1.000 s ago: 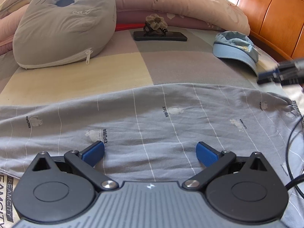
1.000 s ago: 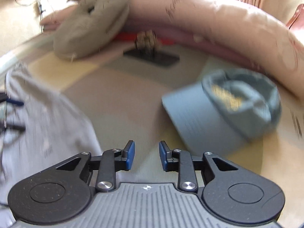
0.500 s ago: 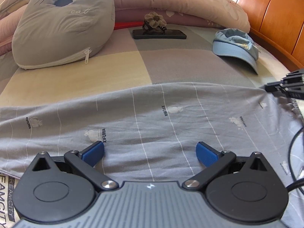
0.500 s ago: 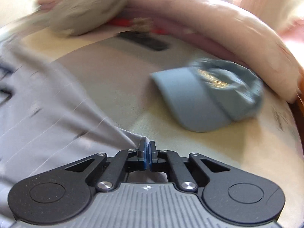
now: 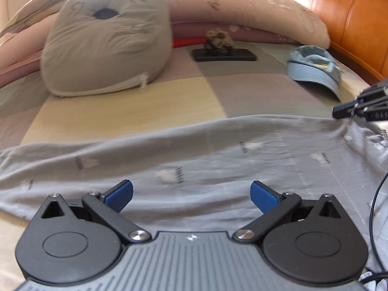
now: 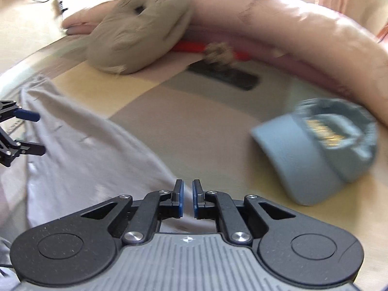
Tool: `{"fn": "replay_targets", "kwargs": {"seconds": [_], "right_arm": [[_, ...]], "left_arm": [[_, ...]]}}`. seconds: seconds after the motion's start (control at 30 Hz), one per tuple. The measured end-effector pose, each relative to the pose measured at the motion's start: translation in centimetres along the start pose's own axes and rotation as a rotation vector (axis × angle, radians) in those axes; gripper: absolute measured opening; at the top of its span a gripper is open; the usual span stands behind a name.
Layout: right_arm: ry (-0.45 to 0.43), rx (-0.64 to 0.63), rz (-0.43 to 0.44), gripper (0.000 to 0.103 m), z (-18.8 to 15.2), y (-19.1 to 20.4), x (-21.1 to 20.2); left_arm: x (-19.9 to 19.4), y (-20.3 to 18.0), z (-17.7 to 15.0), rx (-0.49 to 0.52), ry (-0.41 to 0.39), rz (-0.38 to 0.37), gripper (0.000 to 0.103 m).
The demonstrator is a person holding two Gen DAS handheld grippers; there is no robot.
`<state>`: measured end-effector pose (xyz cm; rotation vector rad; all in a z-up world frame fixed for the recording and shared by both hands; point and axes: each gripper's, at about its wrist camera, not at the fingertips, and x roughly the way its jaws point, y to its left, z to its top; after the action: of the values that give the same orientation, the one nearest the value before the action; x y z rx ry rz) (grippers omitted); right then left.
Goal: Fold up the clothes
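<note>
The grey garment [image 5: 218, 160] lies spread flat across the lower half of the left wrist view, on a bed [image 5: 135, 101] with a checked cover. It is thin printed cloth with pale stripes, and it drapes and wrinkles easily, so I judge it light, soft and without any stiffness. It will hang down and slide when one edge is lifted, but it cannot break.

The left gripper [image 5: 191, 194] sits at the bottom centre of its view, over the near part of the garment. Its blue pads [image 5: 120, 194] stand far apart, and nothing is between them.

The right gripper [image 6: 186, 200] is at the bottom centre of its own view, at the right end of the cloth. Its jaws show only a narrow slit and they are opening at this moment. The grey cloth [image 6: 101, 160] reaches up to the fingers from the lower left, but in the slit itself I see only the bed cover, so the pads seem not to press on the fabric now.

In my opinion the best places to take hold are the corners or the hem at each end, one for each gripper, so that the cloth stays stretched and folds evenly. A pinch in the middle would only gather it in a bunch.

A blue cap [image 6: 322, 150] lies near the right gripper, at the right of that view, apart from the garment. A grey cushion [image 5: 104, 46] rests in the upper left of the left wrist view.
</note>
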<state>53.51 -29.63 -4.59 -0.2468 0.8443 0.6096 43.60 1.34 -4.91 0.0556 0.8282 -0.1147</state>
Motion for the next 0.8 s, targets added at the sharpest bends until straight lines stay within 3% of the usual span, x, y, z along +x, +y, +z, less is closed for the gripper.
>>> {"fn": "replay_targets", "kwargs": {"seconds": [0.1, 0.23, 0.3, 0.43, 0.53, 0.67, 0.8], "right_arm": [[0.054, 0.044, 0.021, 0.008, 0.4, 0.2, 2.7], [-0.006, 0.156, -0.096, 0.014, 2.0, -1.3, 2.2], [-0.022, 0.167, -0.087, 0.014, 2.3, -1.4, 1.3], [0.008, 0.064, -0.129, 0.025, 1.5, 0.2, 0.8], [0.084, 0.004, -0.158, 0.025, -0.2, 1.1, 1.4], [0.094, -0.082, -0.152, 0.026, -1.5, 2.8, 0.2], [0.058, -0.087, -0.183, 0.035, -1.2, 1.6, -0.7]], "left_arm": [[-0.7, 1.7, -0.7, -0.041, 0.0, 0.026, 0.102], [-1.3, 4.1, -2.0, -0.103, 0.012, 0.054, 0.102], [-1.6, 5.0, -2.6, -0.129, 0.016, 0.058, 0.102], [-1.4, 5.8, -3.4, -0.158, 0.031, 0.054, 0.102], [-1.3, 6.0, -3.8, -0.16, 0.039, 0.049, 0.102], [-1.2, 5.9, -4.0, -0.151, 0.04, 0.047, 0.102], [-1.0, 5.5, -3.7, -0.135, 0.047, 0.054, 0.102]]}}
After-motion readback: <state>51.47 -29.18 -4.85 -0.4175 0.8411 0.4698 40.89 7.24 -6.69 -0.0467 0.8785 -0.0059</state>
